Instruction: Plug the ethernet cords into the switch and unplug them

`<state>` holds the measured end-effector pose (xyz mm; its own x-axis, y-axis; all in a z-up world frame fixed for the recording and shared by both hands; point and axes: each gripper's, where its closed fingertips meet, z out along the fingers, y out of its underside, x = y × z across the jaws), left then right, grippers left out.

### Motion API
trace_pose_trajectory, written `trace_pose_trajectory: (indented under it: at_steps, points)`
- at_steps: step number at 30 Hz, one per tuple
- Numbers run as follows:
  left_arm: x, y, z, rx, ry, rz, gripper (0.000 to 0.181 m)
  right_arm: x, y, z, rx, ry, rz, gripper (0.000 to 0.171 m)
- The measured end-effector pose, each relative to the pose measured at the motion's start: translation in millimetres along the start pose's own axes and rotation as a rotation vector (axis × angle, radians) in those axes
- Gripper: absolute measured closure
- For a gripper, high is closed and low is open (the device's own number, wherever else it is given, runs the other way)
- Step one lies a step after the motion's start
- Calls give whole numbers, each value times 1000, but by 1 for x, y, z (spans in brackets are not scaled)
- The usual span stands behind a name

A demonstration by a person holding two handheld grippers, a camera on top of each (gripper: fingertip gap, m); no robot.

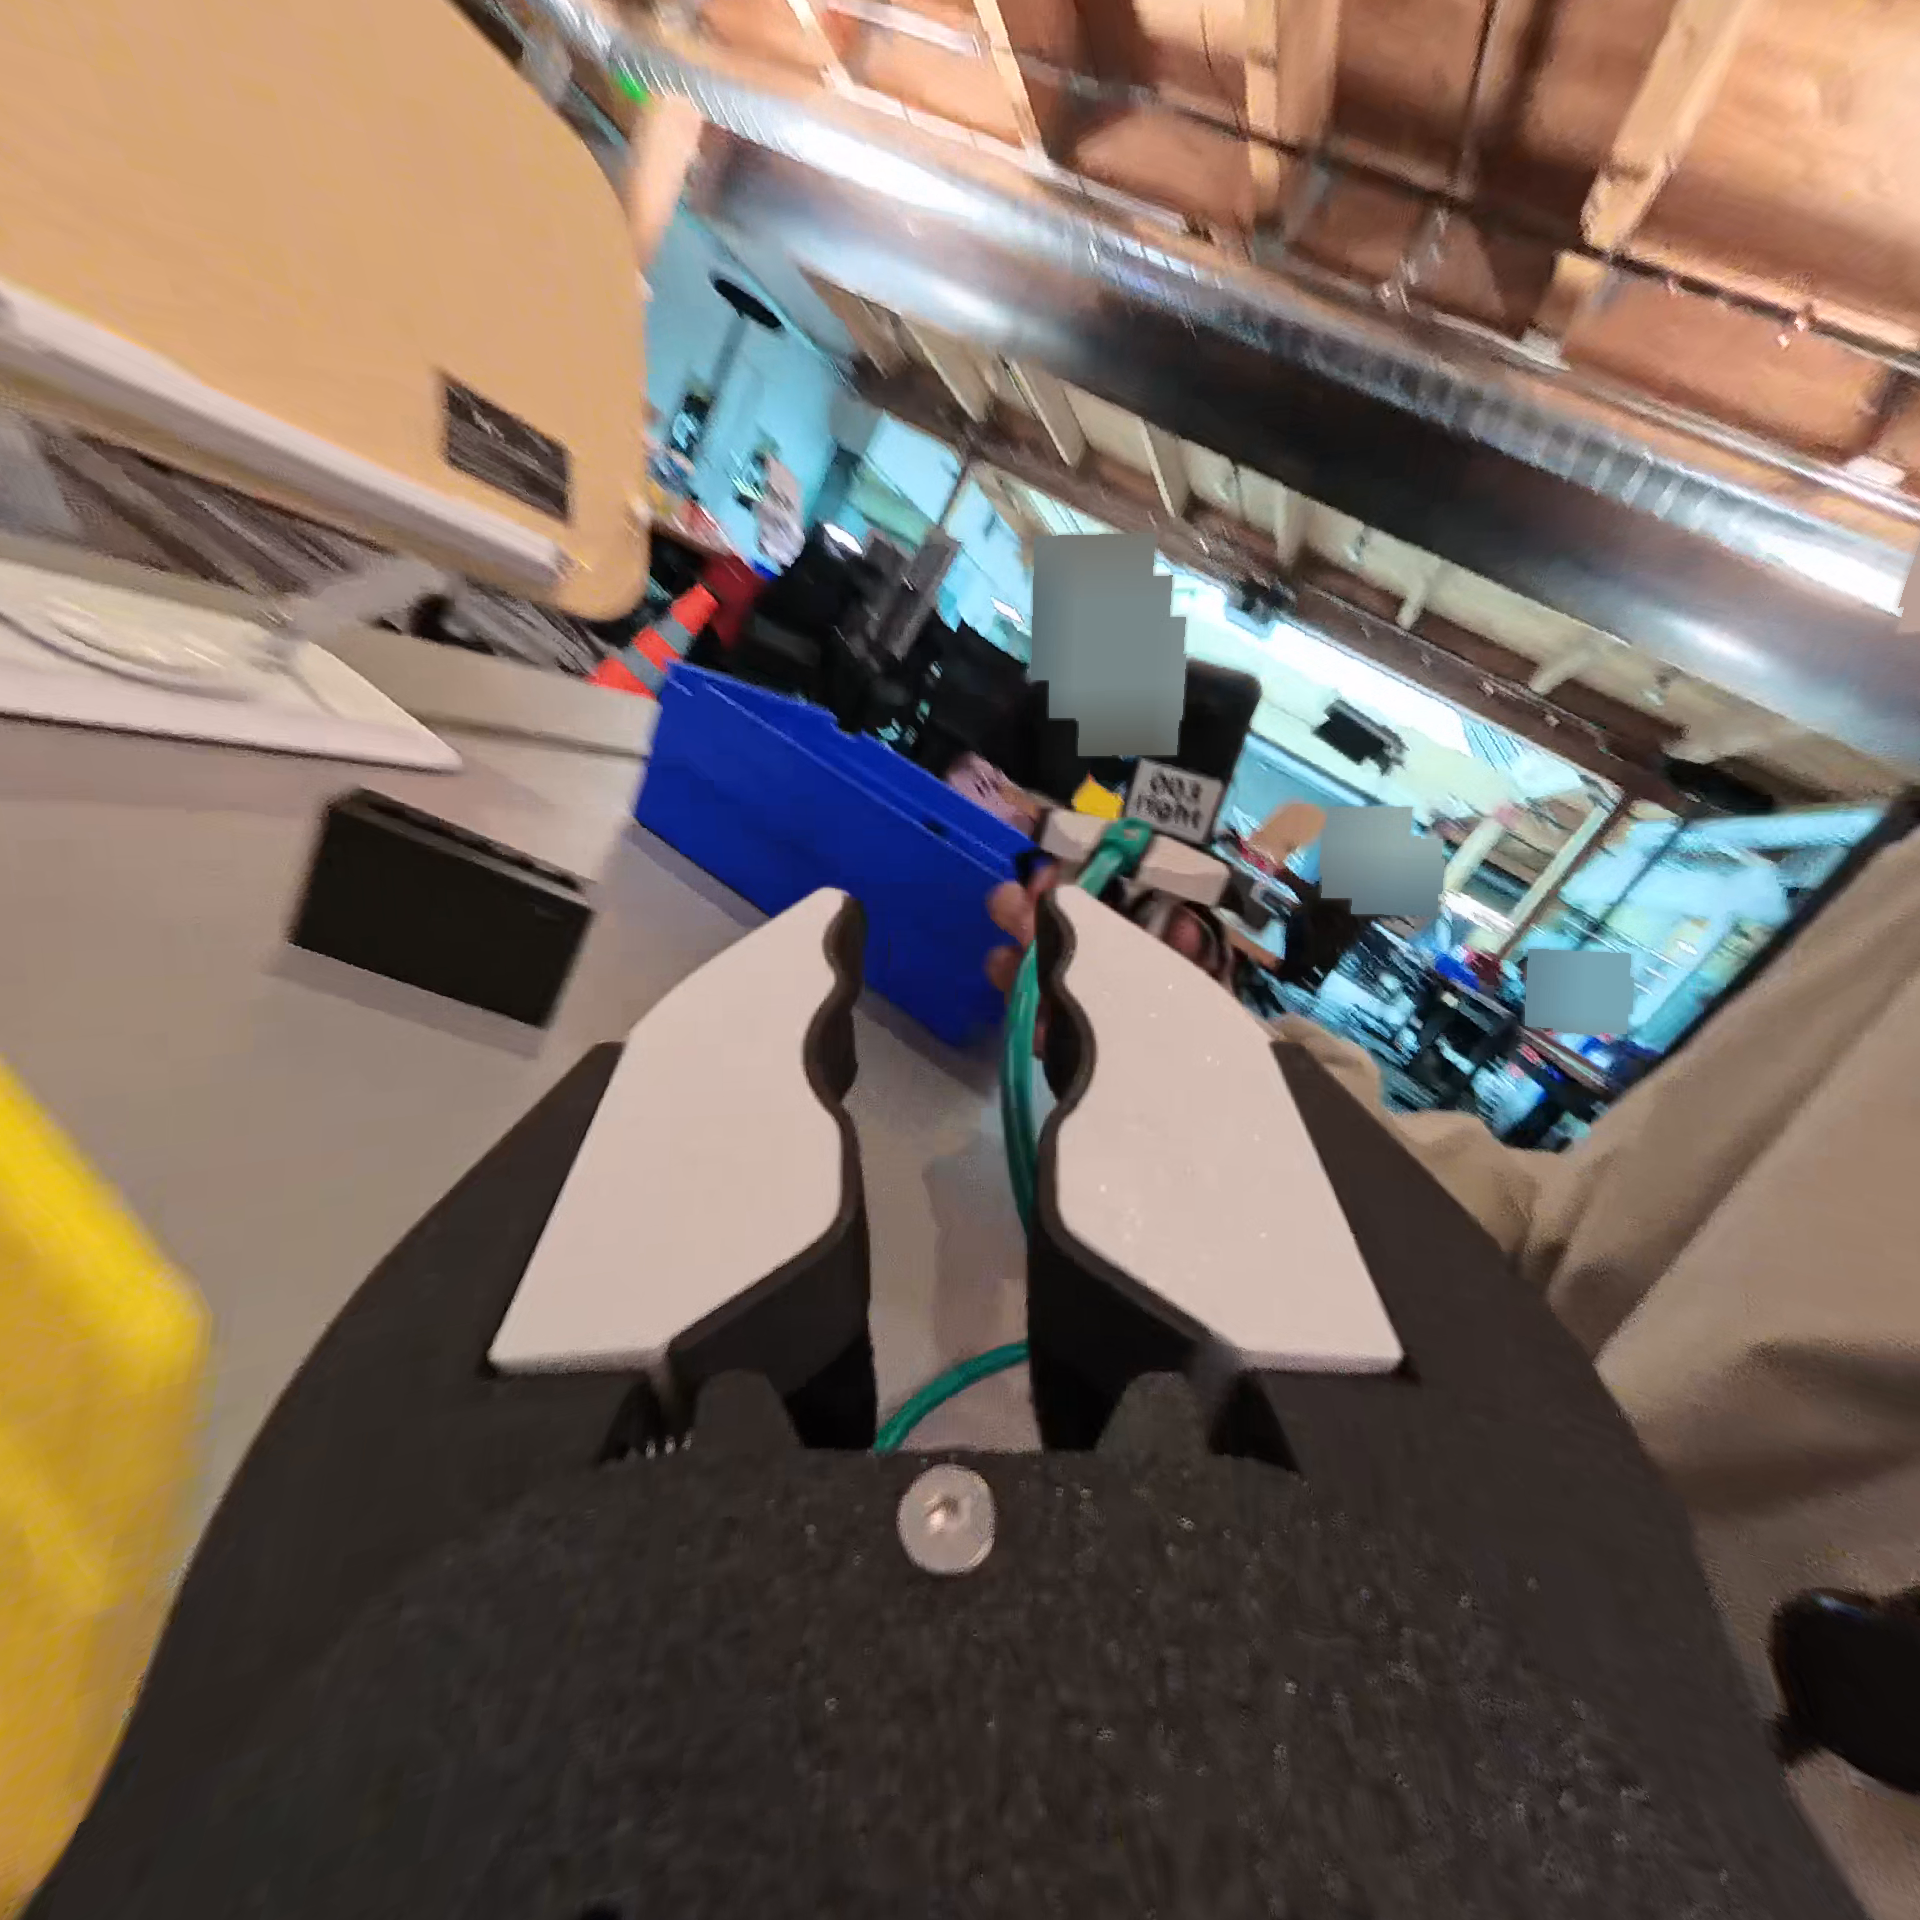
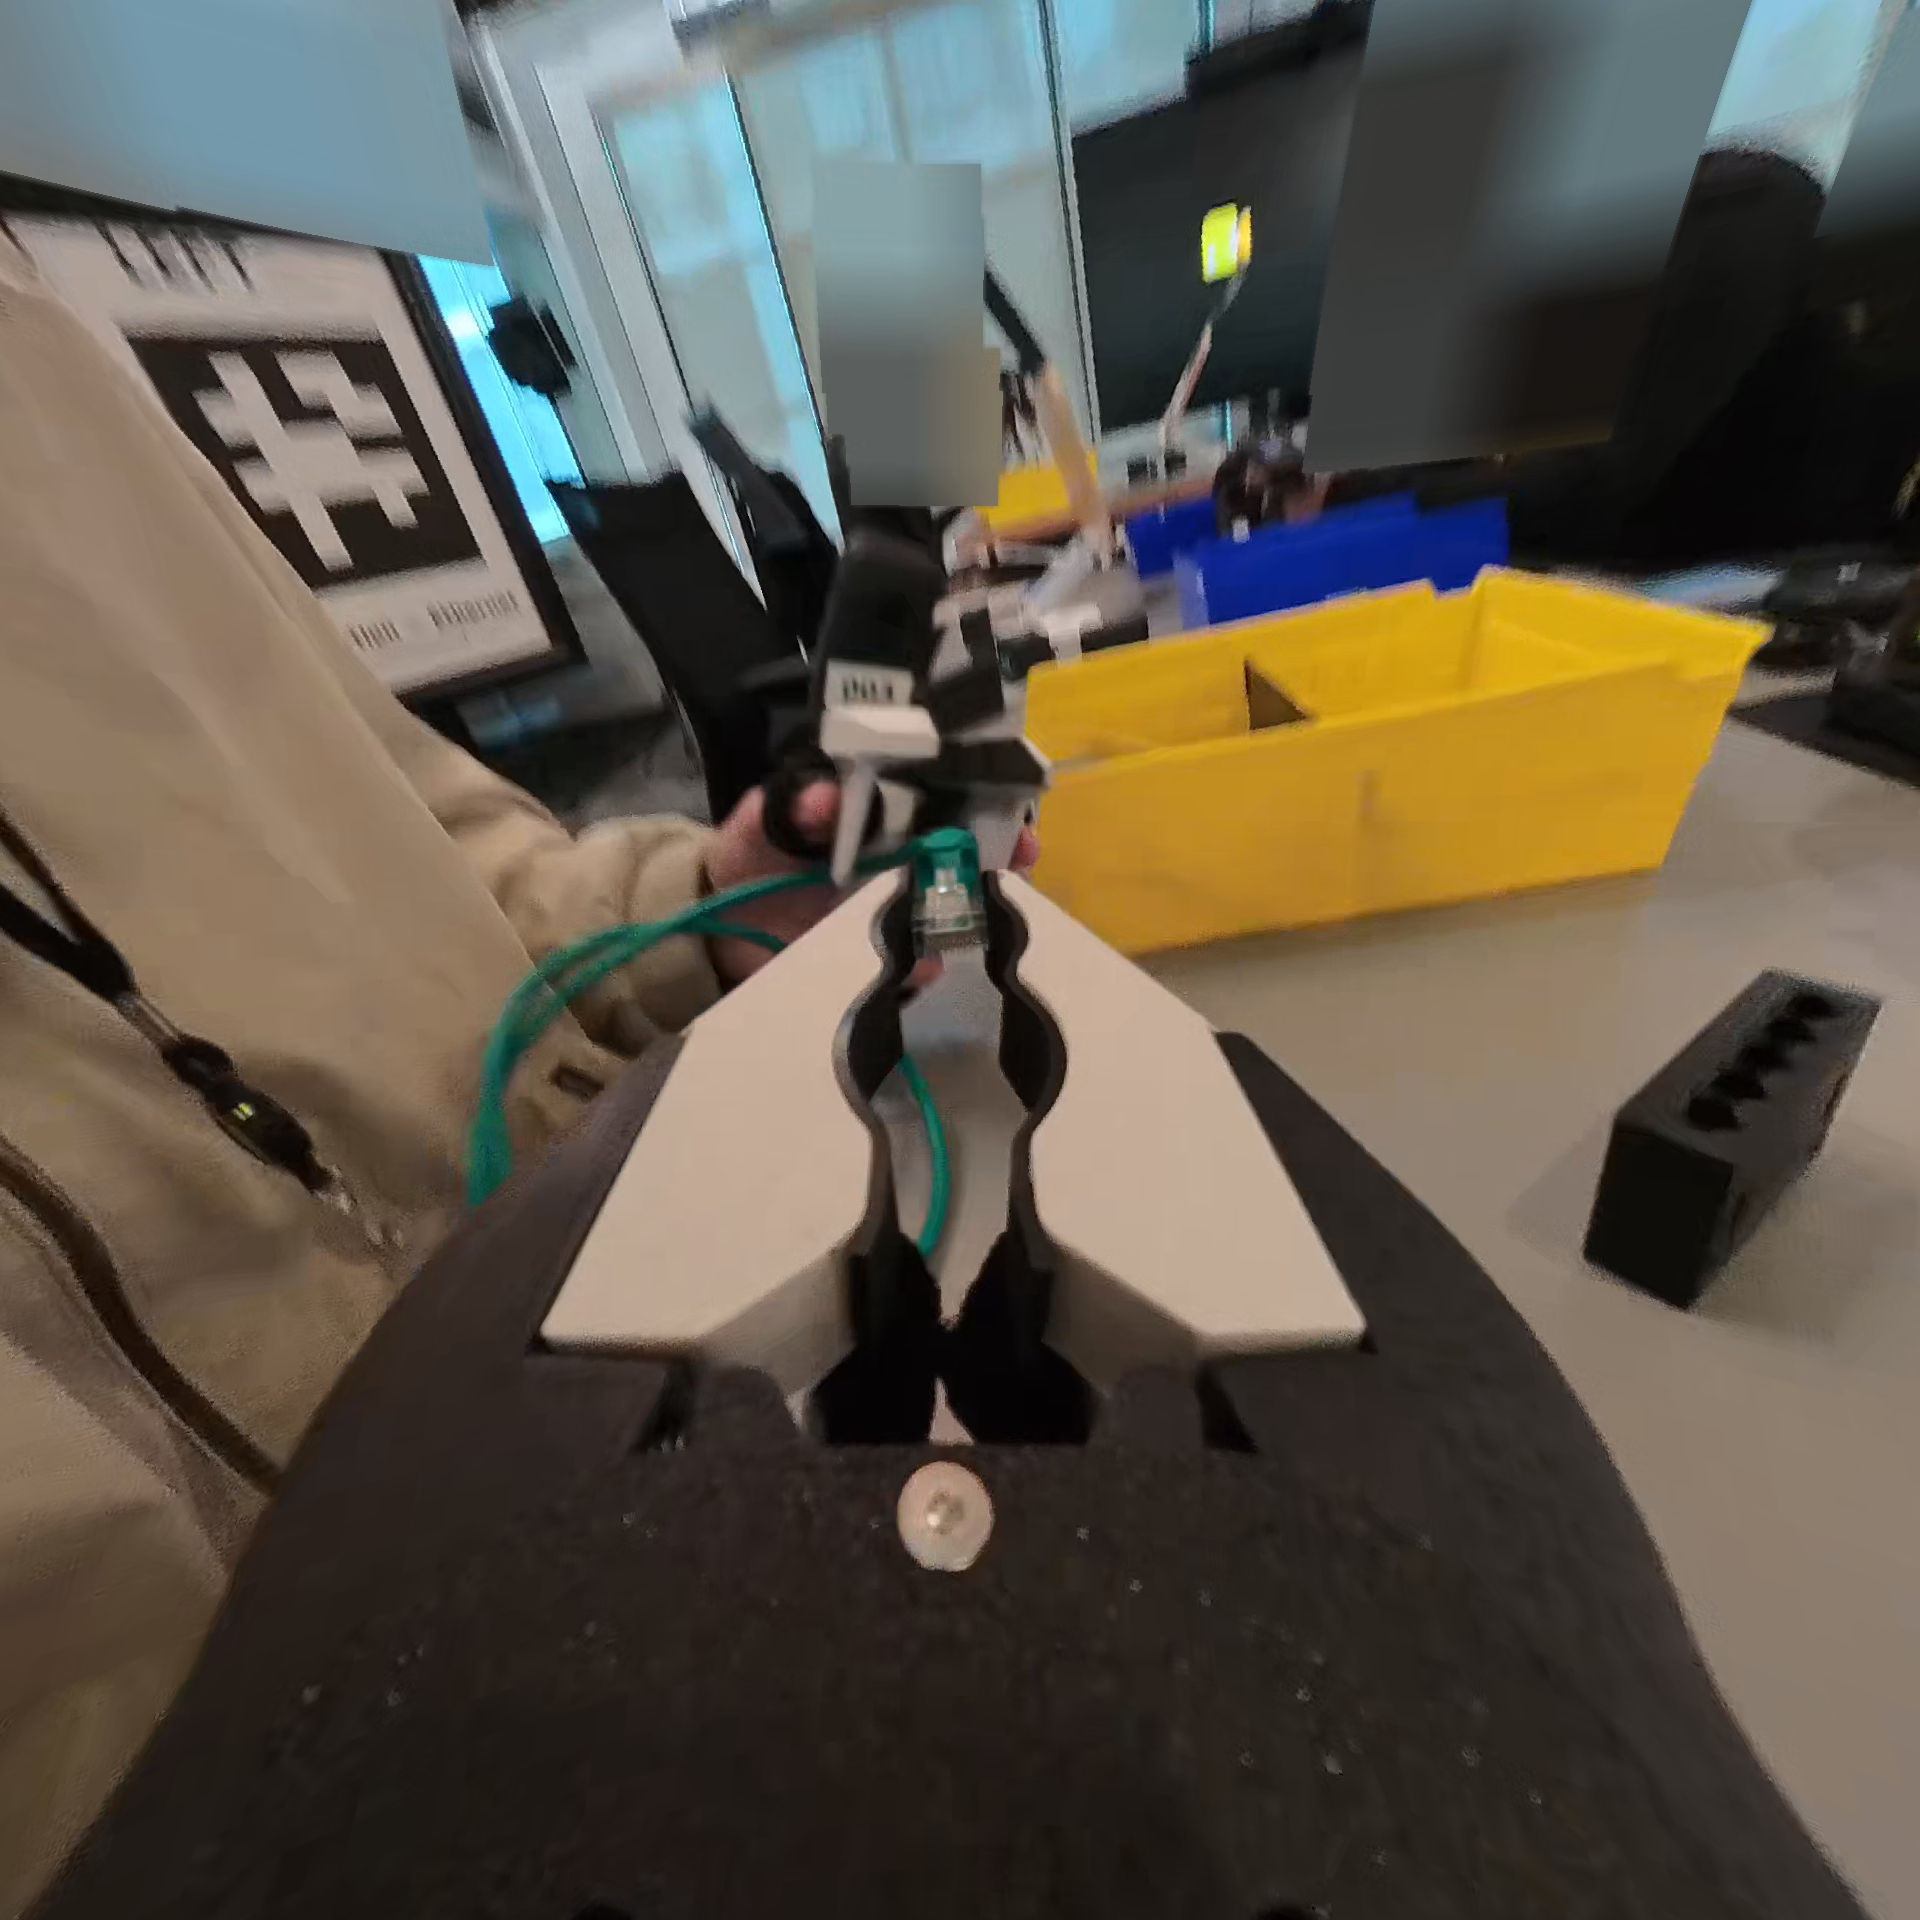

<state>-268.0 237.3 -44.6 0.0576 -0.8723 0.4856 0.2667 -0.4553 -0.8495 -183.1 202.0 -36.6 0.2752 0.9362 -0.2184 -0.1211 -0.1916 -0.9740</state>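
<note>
Your worktop (image 2: pixel 1455 1039) is pale grey, and both views are motion-blurred. The yellow bin (image 2: pixel 1351 769) sits on it ahead of your right side, with a divider inside; in the left wrist view only its blurred corner (image 1: pixel 83 1403) shows at the lower left. A blue bin (image 1: pixel 821 831) stands on the worktop beyond your left tongs, and more blue bins sit farther back in the right wrist view.

The switch (image 2: pixel 1725 1132), a black block with a row of ports on its upper face, lies on the worktop to the right of your right tongs, well apart from them. In the left wrist view it (image 1: pixel 436 909) sits off to the left, nothing plugged in.

Your left tongs (image 1: pixel 948 914) stand apart with a clear gap. The green ethernet cord (image 1: pixel 1023 1049) runs up along the inner edge of the right-hand finger; whether it touches, you cannot tell.

Your right tongs (image 2: pixel 943 888) are closed onto the cord's clear plug (image 2: pixel 948 914) at the very tips, its green boot pointing away. The cord (image 2: pixel 582 966) loops down past your beige sleeve (image 2: pixel 208 831). The left tongs (image 2: pixel 925 821) face them from just beyond the plug, held off the worktop.
</note>
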Motion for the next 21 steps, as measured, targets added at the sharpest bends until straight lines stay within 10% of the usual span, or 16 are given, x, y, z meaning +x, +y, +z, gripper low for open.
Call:
trace_pose_trajectory:
  at_steps: [1,7,12,21]
  points:
    - [-4,-9,-7,34,-24,19,150,-2,-11,-5,63,-21,9,160]
    - [-7,-26,-18,152,-30,-12,158,-29,-47,-25,302,-246,69,159]
    - [-4,9,5,-61,-66,174,159,-4,-62,-35,451,-178,176,160]
    - [23,33,44,-115,-6,375,154,8,-3,15,197,-168,322,160]
